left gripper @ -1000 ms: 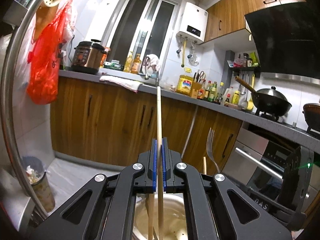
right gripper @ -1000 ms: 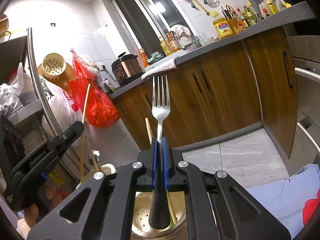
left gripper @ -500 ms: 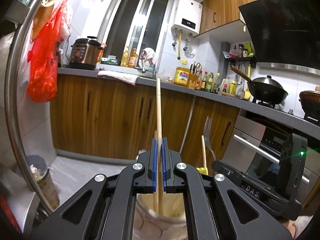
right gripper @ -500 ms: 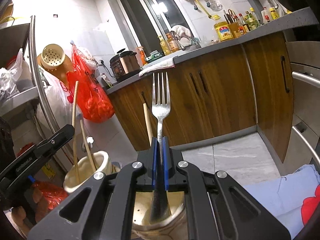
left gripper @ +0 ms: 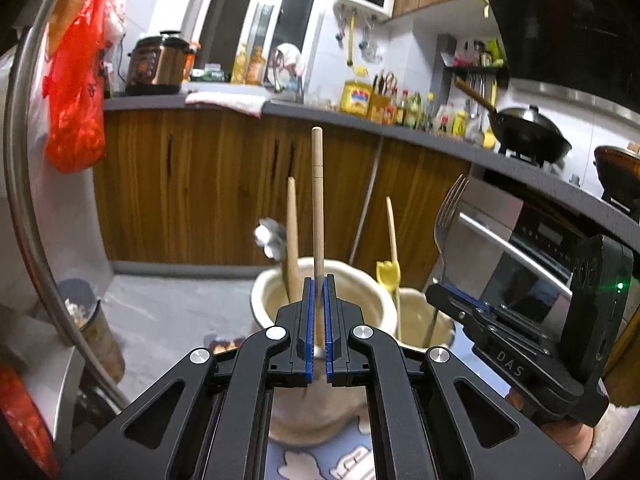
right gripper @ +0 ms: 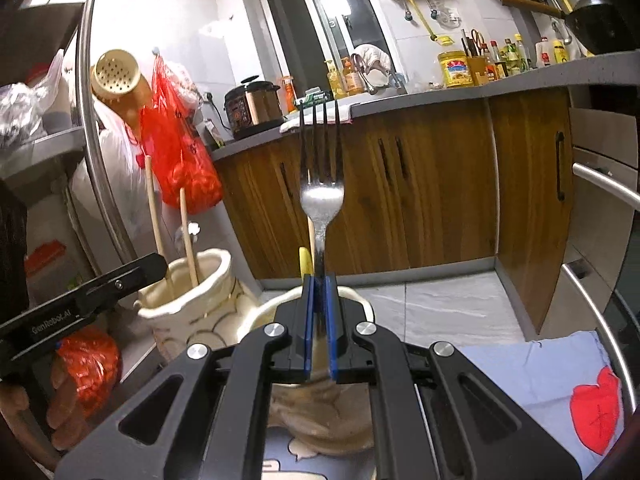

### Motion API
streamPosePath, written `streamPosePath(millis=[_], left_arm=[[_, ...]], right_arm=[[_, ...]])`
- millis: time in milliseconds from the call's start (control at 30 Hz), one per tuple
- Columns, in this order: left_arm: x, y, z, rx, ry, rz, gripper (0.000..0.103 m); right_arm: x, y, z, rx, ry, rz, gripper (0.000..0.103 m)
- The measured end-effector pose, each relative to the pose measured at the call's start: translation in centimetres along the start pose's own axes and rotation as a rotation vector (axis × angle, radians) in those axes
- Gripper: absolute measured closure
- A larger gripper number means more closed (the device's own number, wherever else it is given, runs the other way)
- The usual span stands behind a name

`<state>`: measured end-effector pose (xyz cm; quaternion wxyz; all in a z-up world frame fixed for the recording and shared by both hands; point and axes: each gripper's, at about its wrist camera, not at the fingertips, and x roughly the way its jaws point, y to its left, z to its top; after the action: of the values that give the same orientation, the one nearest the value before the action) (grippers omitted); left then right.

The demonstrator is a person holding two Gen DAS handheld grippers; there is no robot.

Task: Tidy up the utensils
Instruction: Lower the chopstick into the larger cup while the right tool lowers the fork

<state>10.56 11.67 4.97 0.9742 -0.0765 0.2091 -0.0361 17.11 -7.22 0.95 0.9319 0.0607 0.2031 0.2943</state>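
Note:
My left gripper point(left gripper: 317, 292) is shut on a long wooden chopstick point(left gripper: 317, 200) that stands upright, its lower end inside a cream ceramic jar point(left gripper: 362, 288). Another wooden stick point(left gripper: 292, 232) leans in that jar. My right gripper point(right gripper: 320, 292) is shut on the handle of a metal fork point(right gripper: 321, 188), tines up, over a second cream jar point(right gripper: 262, 314) that also holds a yellow-tipped utensil point(right gripper: 305, 260). In the left wrist view the fork point(left gripper: 448, 216) and right gripper point(left gripper: 460, 304) show at the right, above the second jar point(left gripper: 420, 308). The left gripper point(right gripper: 158, 266) shows in the right wrist view beside the first jar point(right gripper: 196, 300).
Both jars stand on a blue and white patterned cloth point(right gripper: 520, 376). A steel rack pole point(left gripper: 24, 184) curves up at the left with a red plastic bag point(left gripper: 76, 92) hanging beside it. Wooden cabinets point(left gripper: 200, 184), an oven point(left gripper: 520, 248) and a bin point(left gripper: 92, 328) lie beyond.
Both grippers have sunk toward the jars. The chopstick and the fork have gone deeper into their jars, which now show more fully in both views.

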Motion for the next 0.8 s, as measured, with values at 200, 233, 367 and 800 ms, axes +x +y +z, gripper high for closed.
streamPosePath(millis=[200,233,367,800], left_arm=[[-0.3,-0.7,-0.2,0.022,0.052,0.005,0.098],[-0.4,-0.8,-0.2,0.026,0.053,0.006,0.098],[-0.7,-1.5,-0.4,0.068,0.054,0.026,0.098],[-1.4,-1.8,-0.2,0.080,0.078,0.013,0.098]], right_arm=[[-0.2,0.8,-0.4,-0.040,0.030,-0.039,0.097],[-0.3,0.8,-0.5,-0.043,0.029,-0.044,0.097],[-0.4,1.0,-0.9,-0.052,0.041,-0.058,0.097],[-0.9,1.7,-1.6,-0.107,0.037,-0.093,0.097]])
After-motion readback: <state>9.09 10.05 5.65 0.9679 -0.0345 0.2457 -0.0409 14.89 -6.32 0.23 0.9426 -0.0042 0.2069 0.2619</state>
